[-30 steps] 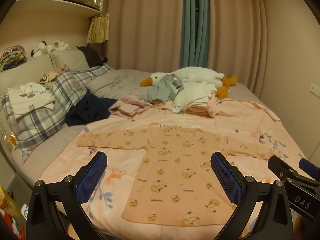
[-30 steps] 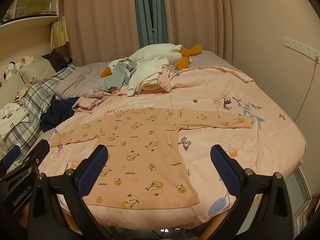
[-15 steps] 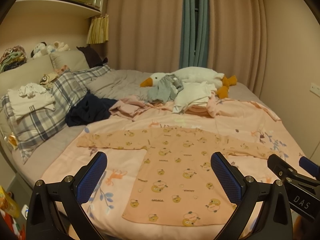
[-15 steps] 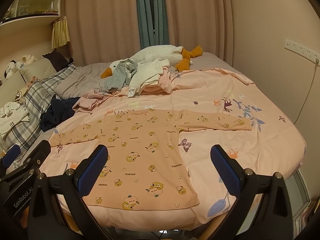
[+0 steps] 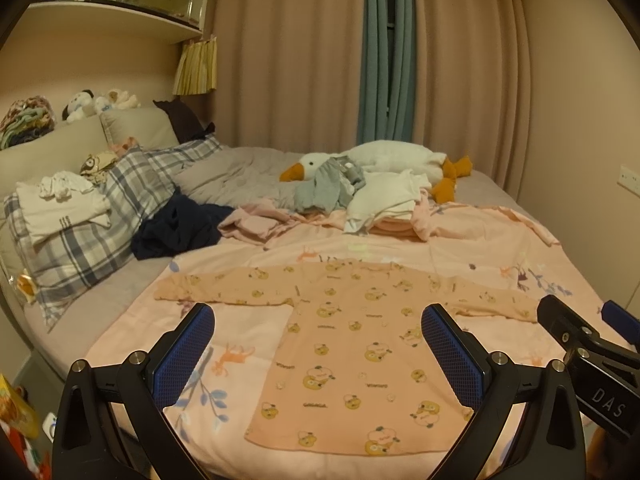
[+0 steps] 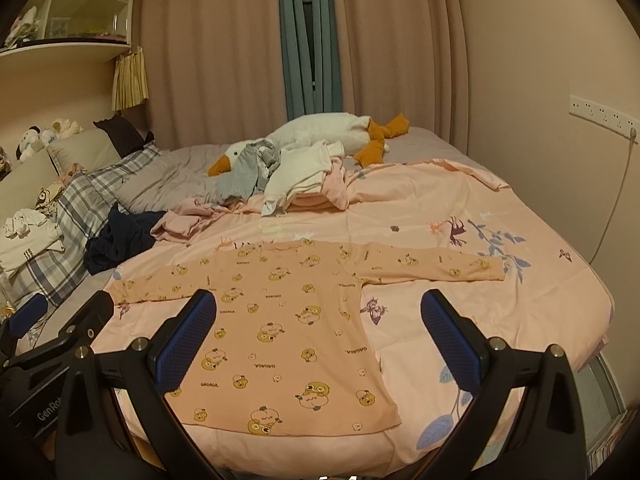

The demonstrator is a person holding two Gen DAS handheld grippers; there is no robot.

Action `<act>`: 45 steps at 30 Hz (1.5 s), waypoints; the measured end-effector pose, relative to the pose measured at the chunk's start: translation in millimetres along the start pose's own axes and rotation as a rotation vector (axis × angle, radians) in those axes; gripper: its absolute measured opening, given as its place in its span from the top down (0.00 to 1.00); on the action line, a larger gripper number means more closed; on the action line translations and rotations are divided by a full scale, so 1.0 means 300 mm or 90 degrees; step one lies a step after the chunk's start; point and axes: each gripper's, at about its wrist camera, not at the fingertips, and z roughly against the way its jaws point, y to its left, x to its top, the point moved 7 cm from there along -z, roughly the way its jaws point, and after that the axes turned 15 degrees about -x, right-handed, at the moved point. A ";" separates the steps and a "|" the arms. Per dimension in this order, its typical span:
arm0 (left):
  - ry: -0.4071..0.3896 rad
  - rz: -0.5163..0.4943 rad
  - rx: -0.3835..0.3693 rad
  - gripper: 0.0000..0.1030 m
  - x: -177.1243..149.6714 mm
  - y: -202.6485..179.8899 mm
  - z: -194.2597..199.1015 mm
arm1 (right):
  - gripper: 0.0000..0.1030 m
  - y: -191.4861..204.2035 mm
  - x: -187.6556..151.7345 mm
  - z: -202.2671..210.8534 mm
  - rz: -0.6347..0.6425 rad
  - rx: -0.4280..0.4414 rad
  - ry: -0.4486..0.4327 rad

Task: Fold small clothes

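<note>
- Right now my left claw (image 5: 318, 354) hangs above the peach shirt (image 5: 352, 356), jaws wide apart and empty.
- My right claw (image 6: 318, 350) hangs above that shirt too, also spread wide, holding nothing.
- That shirt lies flat on the pink sheet (image 6: 520, 308), sleeves out sideways.
- Beyond the shirt sits a heap of clothes (image 5: 360, 200) against a goose plush (image 5: 400, 158).

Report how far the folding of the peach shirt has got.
Done: the peach shirt lies spread flat on the pink sheet, both sleeves out. In hand: nothing; the left gripper and right gripper hover above it, jaws open. Left: every fold, plus the unfolded pile by the plush goose.
</note>
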 end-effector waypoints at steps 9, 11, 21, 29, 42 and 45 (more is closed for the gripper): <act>-0.007 0.005 0.000 0.00 -0.001 0.004 -0.005 | 0.00 -0.018 -0.007 0.010 -0.001 -0.018 -0.006; -0.007 0.006 -0.003 0.00 -0.002 0.000 -0.007 | 0.00 -0.021 -0.008 0.013 -0.003 -0.022 -0.006; -0.011 -0.001 -0.009 0.00 -0.011 -0.015 -0.004 | 0.00 -0.040 -0.017 0.013 -0.011 -0.032 -0.005; -0.011 -0.007 -0.009 0.00 -0.012 -0.030 -0.007 | 0.00 -0.054 -0.021 0.004 -0.009 -0.057 -0.002; -0.015 -0.003 -0.010 0.00 -0.008 -0.029 -0.002 | 0.00 -0.072 -0.018 0.003 -0.012 -0.071 -0.002; -0.016 -0.003 -0.010 0.00 -0.007 -0.031 -0.001 | 0.00 -0.070 -0.018 0.006 -0.012 -0.068 -0.004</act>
